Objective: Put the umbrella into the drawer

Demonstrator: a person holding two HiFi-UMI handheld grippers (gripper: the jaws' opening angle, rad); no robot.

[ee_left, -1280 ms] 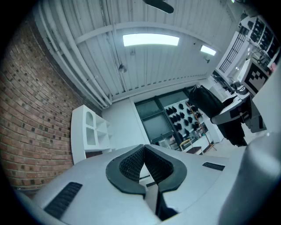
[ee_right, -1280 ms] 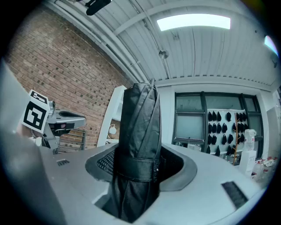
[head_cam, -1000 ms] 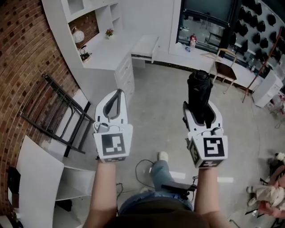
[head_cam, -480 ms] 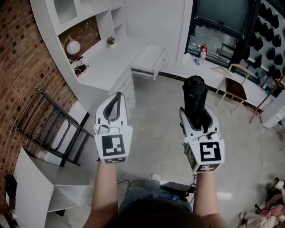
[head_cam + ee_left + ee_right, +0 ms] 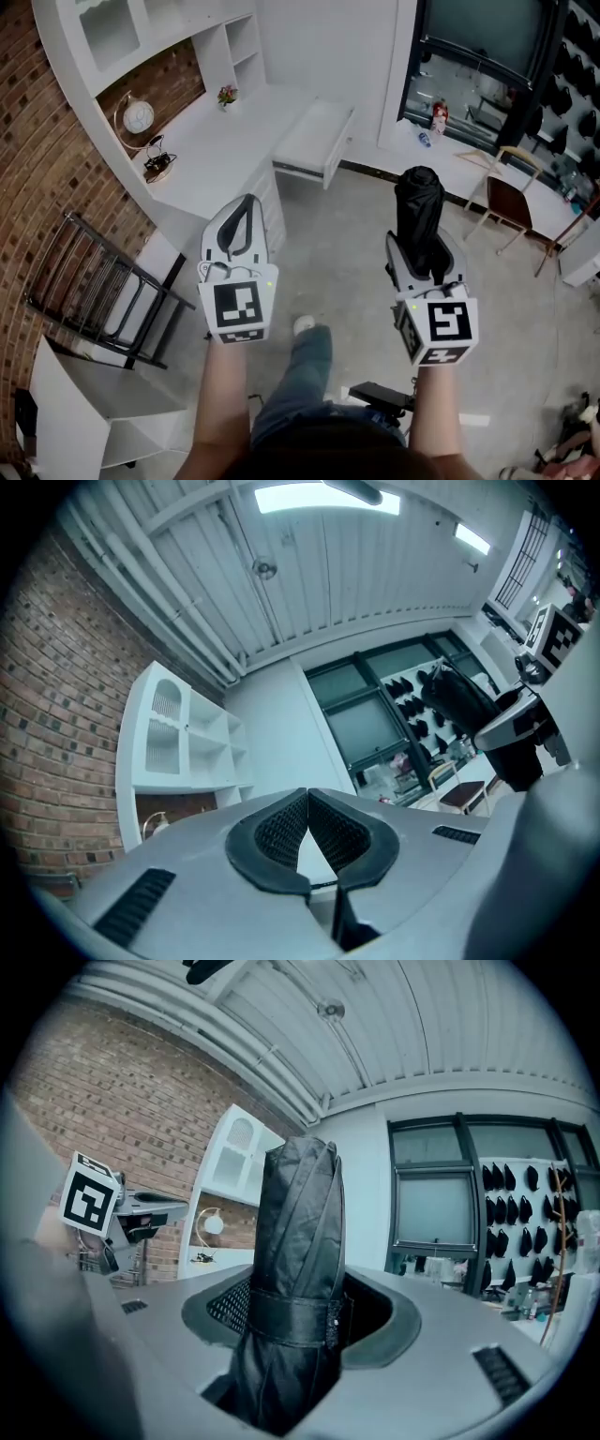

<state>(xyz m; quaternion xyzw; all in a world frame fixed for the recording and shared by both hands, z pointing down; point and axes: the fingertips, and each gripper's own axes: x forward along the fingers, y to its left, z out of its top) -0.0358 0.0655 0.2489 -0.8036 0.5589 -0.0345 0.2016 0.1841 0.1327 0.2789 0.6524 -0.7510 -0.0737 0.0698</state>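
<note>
A folded black umbrella (image 5: 418, 217) stands up out of my right gripper (image 5: 420, 251), which is shut on its lower part; in the right gripper view the umbrella (image 5: 295, 1279) fills the space between the jaws, its strap wrapped round it. My left gripper (image 5: 243, 214) is held level beside it, shut and holding nothing; its pads (image 5: 281, 832) meet at the tips in the left gripper view. Ahead, a white drawer (image 5: 314, 141) stands pulled out from the white desk (image 5: 220, 150). Both grippers are well short of it, over the floor.
A brick wall (image 5: 47, 169) with white shelving (image 5: 141, 37) runs along the left. A black folding rack (image 5: 94, 291) leans at the left. A wooden chair (image 5: 511, 202) stands at the right below a dark window (image 5: 478, 47). My leg and shoe (image 5: 305, 328) are below.
I have walked forward: the desk and open drawer have come nearer and slid down the head view. Both grippers hold the same pose, the umbrella still gripped in the right.
</note>
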